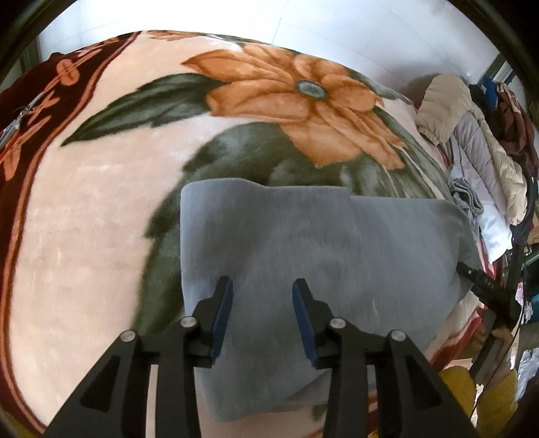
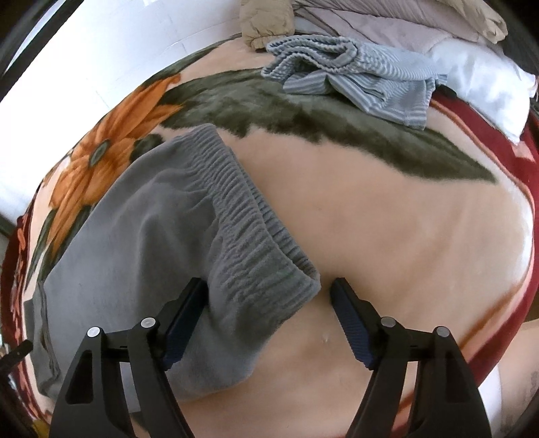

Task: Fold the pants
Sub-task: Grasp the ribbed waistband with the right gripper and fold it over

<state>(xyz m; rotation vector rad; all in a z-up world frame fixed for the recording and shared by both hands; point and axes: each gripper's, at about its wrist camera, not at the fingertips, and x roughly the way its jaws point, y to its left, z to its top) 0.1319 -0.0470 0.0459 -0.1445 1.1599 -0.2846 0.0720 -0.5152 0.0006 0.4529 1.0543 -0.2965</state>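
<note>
Grey fleece pants [image 1: 303, 249] lie folded flat on a floral blanket [image 1: 84, 209]. My left gripper [image 1: 262, 296] is open, its blue pads hovering over the near part of the pants, holding nothing. In the right wrist view the pants [image 2: 134, 236] show their ribbed elastic waistband [image 2: 249, 219], running diagonally. My right gripper [image 2: 267, 296] is open wide, its jaws on either side of the waistband's near corner, which lies loose between them. The right gripper also shows at the right edge of the left wrist view [image 1: 485, 286].
A crumpled blue-grey striped garment [image 2: 357, 77] lies on the blanket [image 2: 387, 215] beyond the pants. Puffy jackets [image 1: 471, 134] and a white pillow [image 2: 481, 84] are piled along the bed's far side. A white wall [image 1: 370, 30] stands behind.
</note>
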